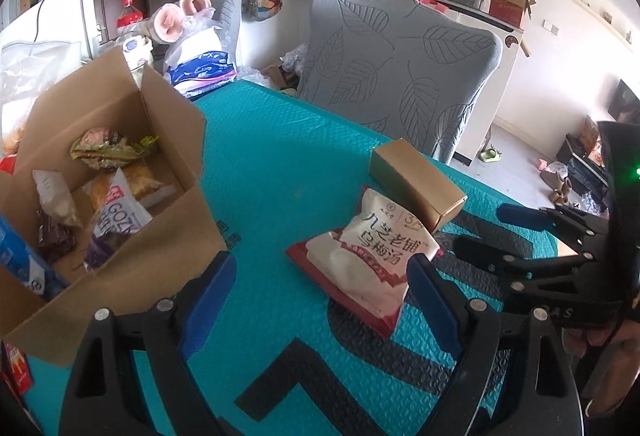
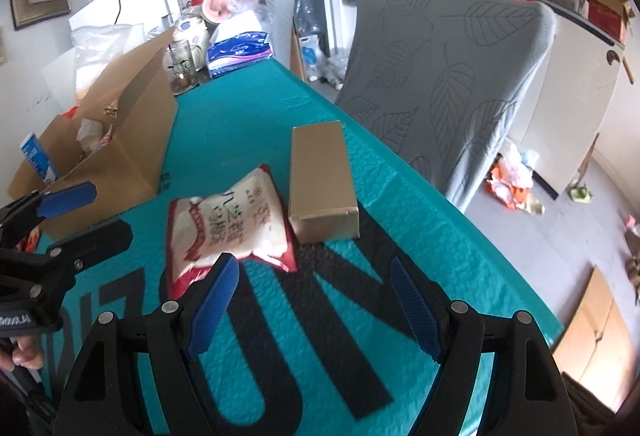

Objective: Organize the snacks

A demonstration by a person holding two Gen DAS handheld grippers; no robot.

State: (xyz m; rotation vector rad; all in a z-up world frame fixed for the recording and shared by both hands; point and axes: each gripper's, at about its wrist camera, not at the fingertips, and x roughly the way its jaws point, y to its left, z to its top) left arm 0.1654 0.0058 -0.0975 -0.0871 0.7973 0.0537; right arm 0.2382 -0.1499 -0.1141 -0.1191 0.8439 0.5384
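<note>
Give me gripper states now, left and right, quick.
Left gripper: open, holding nothing; the white-and-red snack pouch lies on the table by its right finger.
Right gripper: open, empty, above the teal table cover.

Snack bag (image 2: 230, 224) lies between carton (image 2: 120, 152) and small box (image 2: 322, 182).

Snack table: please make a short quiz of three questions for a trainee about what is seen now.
1. True or false: the pouch lies inside the carton.
2. Multiple choice: the gold box is A) standing on end, B) lying on the cloth beside the pouch, C) held in the right gripper.
3. In a few words: what do the left gripper and the right gripper hold?

Key
1. False; it lies on the cloth, outside the carton.
2. B
3. Nothing; both stand open.
</note>
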